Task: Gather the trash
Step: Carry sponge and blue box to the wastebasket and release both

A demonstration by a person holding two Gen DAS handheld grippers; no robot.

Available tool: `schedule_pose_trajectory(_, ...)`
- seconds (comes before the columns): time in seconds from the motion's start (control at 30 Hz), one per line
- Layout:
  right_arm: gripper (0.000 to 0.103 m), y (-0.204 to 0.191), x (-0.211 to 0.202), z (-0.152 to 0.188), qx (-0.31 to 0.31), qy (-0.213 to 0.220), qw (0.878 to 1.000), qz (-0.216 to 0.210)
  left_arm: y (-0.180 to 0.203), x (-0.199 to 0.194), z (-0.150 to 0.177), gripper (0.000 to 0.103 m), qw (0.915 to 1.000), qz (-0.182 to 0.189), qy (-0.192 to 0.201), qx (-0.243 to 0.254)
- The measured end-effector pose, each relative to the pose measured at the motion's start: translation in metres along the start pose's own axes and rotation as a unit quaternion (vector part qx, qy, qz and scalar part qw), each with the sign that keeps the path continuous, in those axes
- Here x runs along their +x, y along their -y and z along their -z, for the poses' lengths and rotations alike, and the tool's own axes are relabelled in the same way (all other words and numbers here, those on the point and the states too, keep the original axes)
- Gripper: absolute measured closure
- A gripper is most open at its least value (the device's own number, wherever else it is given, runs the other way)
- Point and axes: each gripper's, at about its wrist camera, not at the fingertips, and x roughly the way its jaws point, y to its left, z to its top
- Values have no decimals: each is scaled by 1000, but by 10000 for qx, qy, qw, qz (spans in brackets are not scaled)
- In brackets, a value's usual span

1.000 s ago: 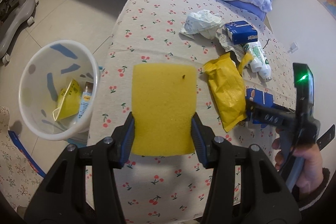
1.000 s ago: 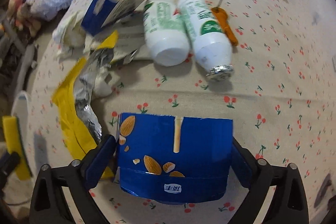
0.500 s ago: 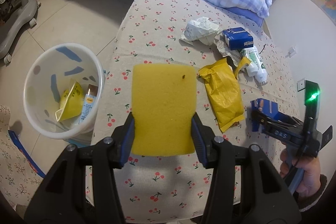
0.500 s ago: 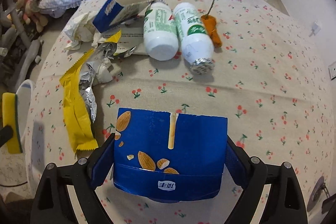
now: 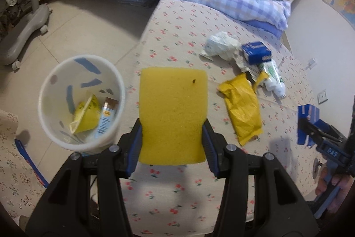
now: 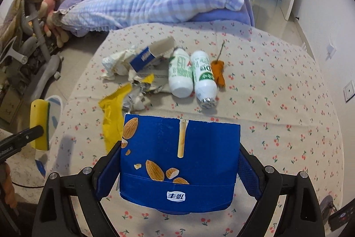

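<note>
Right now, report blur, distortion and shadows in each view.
Left wrist view: strong fisheye bending, dark corners, yellow sponge sharp, its soft shadow on the tablecloth. Right wrist view: same bending, blue almond carton crisp, two white bottles readable, no glare.

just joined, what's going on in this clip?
Trash pickup off a cherry-print table. The right gripper is shut on a blue almond snack box, held above the table. The left gripper holds a yellow sponge next to the white bin, which already has a couple of wrappers. Bottles, a yellow bag and crumpled paper remain on the table.
</note>
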Motion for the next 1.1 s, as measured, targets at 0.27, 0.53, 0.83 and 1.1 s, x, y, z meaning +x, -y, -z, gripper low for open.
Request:
schedule_pose_trajectory(0.27,9,-38,2,-19,-206,183,9993,-250,-51,-6,-5,51,9984,-332,197,-406)
schedule_pose_trajectory(0.53,9,-103,11,-33,-722,300,9952,-596,-106,4,-9,50,9931,-877,263,-735)
schedule_pose_trajectory(0.83,9,-158,34,-38,-1000,210,9909,-875,-131,1,-10,9,9880,-1145,498,-909)
schedule_pose_trajectory(1.1,9,-199,54,-41,-1086,71,9880,-1098,-154,-10,10,2,9781,-1834,408,-901)
